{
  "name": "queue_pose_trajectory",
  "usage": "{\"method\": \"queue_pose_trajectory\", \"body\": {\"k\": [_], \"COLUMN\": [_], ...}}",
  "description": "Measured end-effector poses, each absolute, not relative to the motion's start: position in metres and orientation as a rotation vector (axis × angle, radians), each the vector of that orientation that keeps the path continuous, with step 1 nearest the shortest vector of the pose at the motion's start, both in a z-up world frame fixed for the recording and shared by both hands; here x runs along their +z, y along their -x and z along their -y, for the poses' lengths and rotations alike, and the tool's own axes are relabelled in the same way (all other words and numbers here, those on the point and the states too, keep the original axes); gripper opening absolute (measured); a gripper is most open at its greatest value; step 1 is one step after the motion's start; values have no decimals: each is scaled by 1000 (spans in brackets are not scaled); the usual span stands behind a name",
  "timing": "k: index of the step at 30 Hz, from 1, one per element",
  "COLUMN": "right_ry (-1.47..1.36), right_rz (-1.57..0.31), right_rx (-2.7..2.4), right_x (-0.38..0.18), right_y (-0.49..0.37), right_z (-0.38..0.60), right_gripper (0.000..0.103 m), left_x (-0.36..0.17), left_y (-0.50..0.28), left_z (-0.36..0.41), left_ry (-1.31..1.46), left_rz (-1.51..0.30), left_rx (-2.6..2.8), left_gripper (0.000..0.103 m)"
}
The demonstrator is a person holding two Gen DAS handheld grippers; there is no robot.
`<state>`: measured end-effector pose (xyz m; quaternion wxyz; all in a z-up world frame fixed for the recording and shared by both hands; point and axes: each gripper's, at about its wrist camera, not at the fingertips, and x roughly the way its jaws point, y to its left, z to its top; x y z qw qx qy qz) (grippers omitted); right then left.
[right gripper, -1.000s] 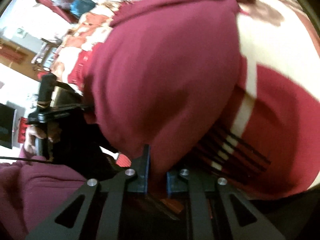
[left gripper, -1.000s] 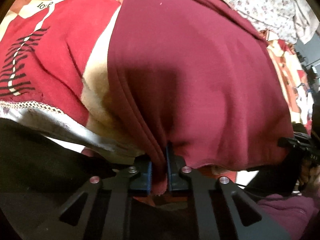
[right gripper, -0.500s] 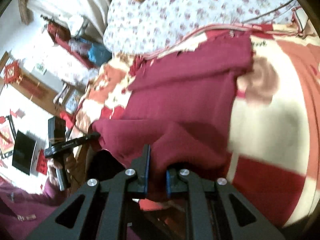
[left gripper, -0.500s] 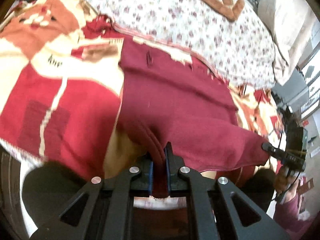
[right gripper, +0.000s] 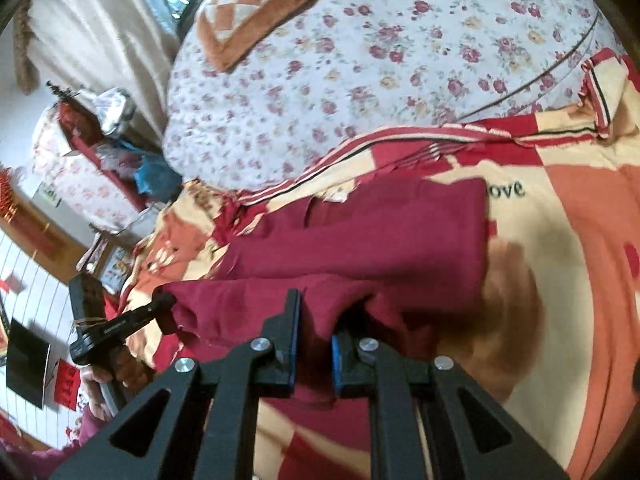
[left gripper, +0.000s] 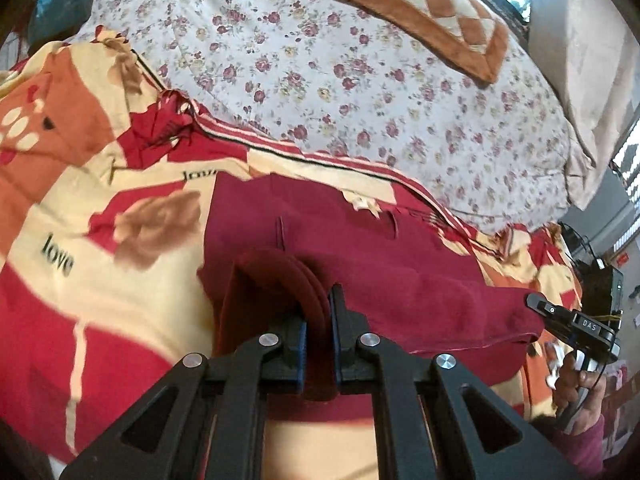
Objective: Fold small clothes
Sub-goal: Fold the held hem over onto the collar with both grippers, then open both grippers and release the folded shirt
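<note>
A dark red garment (left gripper: 400, 248) lies on a red, cream and orange blanket (left gripper: 80, 208) printed with "love", its near edge lifted and doubled over toward the far part, which lies flat. The left gripper (left gripper: 318, 312) is clamped tight on a thick, rolled hem at one corner. The right gripper (right gripper: 314, 320) pinches the other corner through a narrow gap. Beyond the blanket lie a flowered sheet (left gripper: 360, 80) and a brown checked cushion (left gripper: 424, 12).
</note>
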<state>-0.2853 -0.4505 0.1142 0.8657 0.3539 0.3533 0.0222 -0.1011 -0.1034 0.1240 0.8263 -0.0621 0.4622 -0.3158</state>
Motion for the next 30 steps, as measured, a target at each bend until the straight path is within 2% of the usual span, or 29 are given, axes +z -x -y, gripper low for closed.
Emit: {"method": "queue_pose_trajectory", "body": {"k": [9,11,13,14,15,16,17,21,25,30], "right_ry": [-774,-810,-860,-873,-879,-871,-863,-796,-649,-498], "right_rz": [-802,-823,-820,-809,-789,-755,-722,-664,-770,-927], "right_rx": [-2,-24,-35,-43,-54,-76,-94,-57,-6,50], "right_x": [81,66,57,56,58,64,71,100,101,76], "right_y": [210,197,193,194,196,202,208,232,229,195], "right_z": [486,494,502,505,508,510,512,508,476,441], "right_gripper": [13,23,29,37,44,55,59,59,59,59], "left_x": [89,83,84,87,91,98,105,125,118,100], "left_y": [43,36,31,30,29,28,29,37,54,70], "left_z": [123,123,122,120,118,115,111,104,107,108], "left_ry": [174,199,221,234,241,244,243,208,146,124], "left_rz": [-1053,-1057,-1054,-1047,-1035,-1014,-985,-929,-934,-956], "left_rx": [-613,-620,-633,-642,-647,-648,-644,-647,-643,-653], "left_gripper": [0,0,0,1,4,15,26,30,30,30]}}
